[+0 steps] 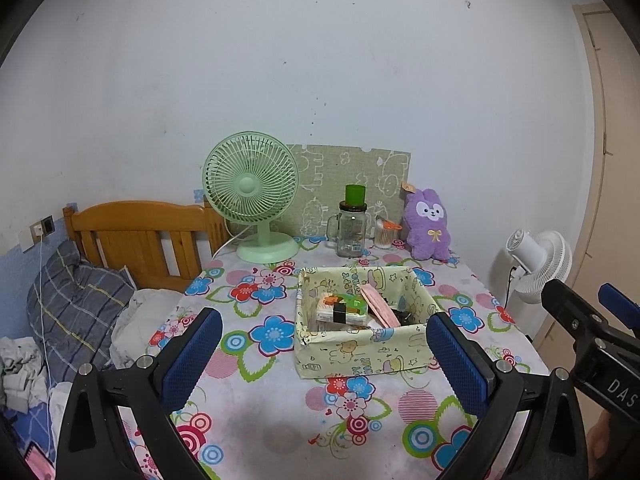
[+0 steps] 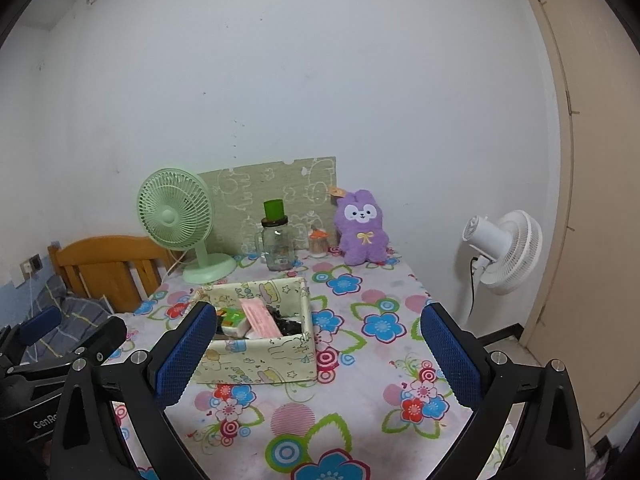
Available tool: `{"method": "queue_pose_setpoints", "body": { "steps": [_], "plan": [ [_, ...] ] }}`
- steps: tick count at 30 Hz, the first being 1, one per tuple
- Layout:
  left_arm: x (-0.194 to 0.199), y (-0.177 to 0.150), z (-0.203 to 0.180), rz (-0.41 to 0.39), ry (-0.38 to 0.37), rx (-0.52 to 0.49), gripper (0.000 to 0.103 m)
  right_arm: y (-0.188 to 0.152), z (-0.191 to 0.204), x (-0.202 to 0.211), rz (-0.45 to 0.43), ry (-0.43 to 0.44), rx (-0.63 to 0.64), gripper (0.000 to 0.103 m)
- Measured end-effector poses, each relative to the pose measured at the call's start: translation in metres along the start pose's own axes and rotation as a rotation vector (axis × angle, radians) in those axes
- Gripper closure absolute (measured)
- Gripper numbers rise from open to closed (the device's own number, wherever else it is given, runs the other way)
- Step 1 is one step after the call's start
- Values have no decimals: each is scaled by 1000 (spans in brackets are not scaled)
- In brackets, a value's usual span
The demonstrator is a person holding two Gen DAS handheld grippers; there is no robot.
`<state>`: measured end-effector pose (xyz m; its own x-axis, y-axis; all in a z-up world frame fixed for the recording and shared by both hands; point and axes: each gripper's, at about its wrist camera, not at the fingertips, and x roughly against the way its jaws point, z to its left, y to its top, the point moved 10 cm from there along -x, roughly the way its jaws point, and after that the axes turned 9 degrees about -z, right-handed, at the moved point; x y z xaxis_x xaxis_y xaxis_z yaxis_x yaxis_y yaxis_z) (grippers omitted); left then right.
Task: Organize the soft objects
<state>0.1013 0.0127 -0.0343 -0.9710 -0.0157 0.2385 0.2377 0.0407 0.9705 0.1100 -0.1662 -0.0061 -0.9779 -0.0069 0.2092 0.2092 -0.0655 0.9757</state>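
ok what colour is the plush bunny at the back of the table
Purple, with a white face and a small yellow bow: the plush bunny shows best in the right wrist view.

Left gripper: the black two-finger gripper with blue textured pads (image 1: 324,356) is held level, pointing forward, its jaws spread wide with nothing between them
Left pads: one blue pad (image 1: 192,356) stands at the left, the other at the right, well apart
Right gripper: the matching black gripper with blue textured pads (image 2: 320,356) is also level and forward-facing, jaws wide apart and empty
Side by side: from the left wrist view the right gripper shows at the right edge (image 1: 592,320); from the right wrist view the left gripper shows at the left edge (image 2: 64,340)
Hand: a sliver of skin (image 1: 600,440) shows at the lower right edge, beneath the right gripper's body
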Motion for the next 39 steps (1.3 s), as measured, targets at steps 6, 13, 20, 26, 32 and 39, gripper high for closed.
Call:
{"method": "queue_pose_setpoints", "body": {
  "steps": [6, 13, 20, 26, 32, 39],
  "plan": [
    [1, 1, -2, -3, -4, -1, 0, 0, 0, 0, -1, 3, 0, 0],
    [0, 1, -3, -5, -3, 2, 0, 0, 1, -1, 1, 1, 0, 0],
    [1, 3, -3, -8, 2, -3, 0, -2, -1, -3, 10, -2, -14, 0],
    [1, 3, -3, -9, 1, -2, 0, -1, 0, -3, 7, -5, -7, 0],
    [1, 3, -2, -7, 1, -4, 0, -2, 1, -3, 15, -1, -11, 0],
    [0, 4, -4, -11, -1, -2, 0, -2, 0, -4, 14, 1, -13, 0]
  ]
}}
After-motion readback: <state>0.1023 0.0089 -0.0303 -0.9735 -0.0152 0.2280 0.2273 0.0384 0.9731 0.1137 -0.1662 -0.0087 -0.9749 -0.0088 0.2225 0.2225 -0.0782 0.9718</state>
